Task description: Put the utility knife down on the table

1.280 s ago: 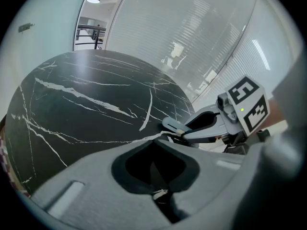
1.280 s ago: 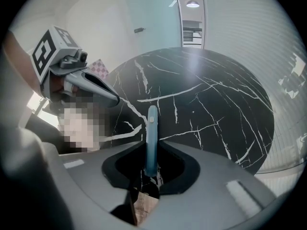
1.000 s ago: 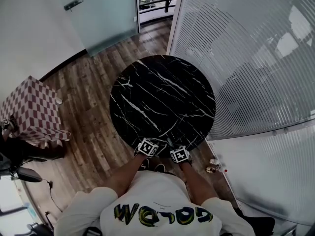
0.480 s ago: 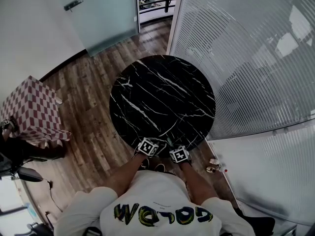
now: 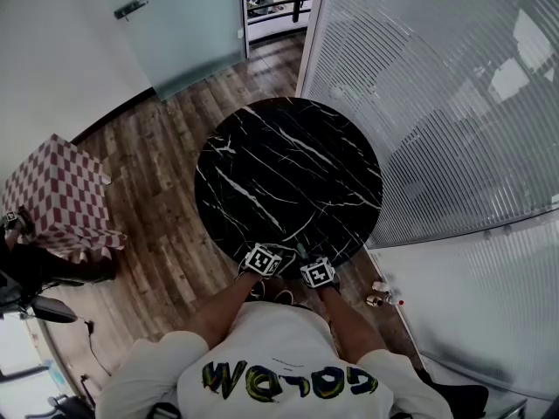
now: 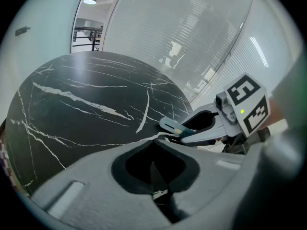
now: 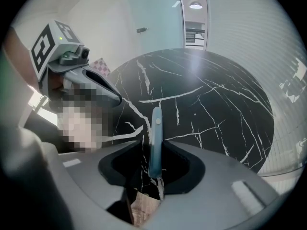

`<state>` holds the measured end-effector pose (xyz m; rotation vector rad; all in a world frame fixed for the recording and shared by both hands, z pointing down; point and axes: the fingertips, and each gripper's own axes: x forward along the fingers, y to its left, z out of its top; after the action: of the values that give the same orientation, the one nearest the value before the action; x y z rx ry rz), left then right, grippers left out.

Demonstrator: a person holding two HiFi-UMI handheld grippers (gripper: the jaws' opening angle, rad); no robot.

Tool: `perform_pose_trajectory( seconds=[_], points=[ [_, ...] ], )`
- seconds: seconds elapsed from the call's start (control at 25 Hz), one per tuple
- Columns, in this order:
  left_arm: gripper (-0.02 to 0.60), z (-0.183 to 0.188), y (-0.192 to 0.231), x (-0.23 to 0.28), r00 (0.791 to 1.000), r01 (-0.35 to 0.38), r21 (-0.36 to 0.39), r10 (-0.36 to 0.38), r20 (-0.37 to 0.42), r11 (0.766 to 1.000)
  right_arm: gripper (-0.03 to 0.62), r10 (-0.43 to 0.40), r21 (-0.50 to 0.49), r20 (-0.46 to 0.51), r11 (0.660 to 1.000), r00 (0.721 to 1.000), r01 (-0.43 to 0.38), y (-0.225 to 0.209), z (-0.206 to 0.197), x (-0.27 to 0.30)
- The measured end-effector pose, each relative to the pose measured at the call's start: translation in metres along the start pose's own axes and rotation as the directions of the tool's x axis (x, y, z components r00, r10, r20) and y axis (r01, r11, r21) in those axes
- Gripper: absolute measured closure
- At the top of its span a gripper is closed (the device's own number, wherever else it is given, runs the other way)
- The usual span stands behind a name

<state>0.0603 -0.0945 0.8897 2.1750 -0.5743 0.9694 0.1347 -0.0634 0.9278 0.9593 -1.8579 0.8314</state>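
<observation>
Black table [image 5: 288,173], 6 o'clock edge: utility knife [image 7: 155,138] apparently down. Right gripper [image 7: 154,169] jaws have just been opening, knife loose between them; withdrawal remains. Left gripper [image 6: 154,176] closed, empty.

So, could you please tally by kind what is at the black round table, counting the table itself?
Table: 1
Utility knife: 1
Grippers: 2 (left gripper, jaws together and empty; right gripper, jaws just opening, the utility knife between them)
Total: 4
</observation>
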Motion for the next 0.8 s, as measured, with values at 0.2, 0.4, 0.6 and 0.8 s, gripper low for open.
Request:
perform_pose_trajectory(
  seconds=[0.2,0.4,0.6,0.8],
  points=[
    [0.581,0.002,0.000,-0.003,1.000,-0.001,0.003,0.001,0.005,1.000,0.445,-0.009,0.005,-0.009,1.000,1.000,0.009,-0.002,0.000,-0.004],
    [0.581,0.004,0.000,-0.005,1.000,-0.002,0.001,0.002,0.004,1.000,0.440,-0.026,-0.009,-0.015,1.000,1.000,0.026,-0.005,0.001,-0.009],
    [0.581,0.003,-0.001,-0.004,1.000,-0.008,0.003,0.008,0.003,1.000,0.434,-0.021,-0.008,-0.009,1.000,1.000,0.021,-0.007,-0.005,-0.005],
    [0.581,0.000,0.000,-0.006,1.000,-0.018,0.000,0.018,-0.006,1.000,0.434,-0.027,-0.004,-0.017,1.000,0.999,0.027,-0.006,-0.004,-0.011]
  ],
)
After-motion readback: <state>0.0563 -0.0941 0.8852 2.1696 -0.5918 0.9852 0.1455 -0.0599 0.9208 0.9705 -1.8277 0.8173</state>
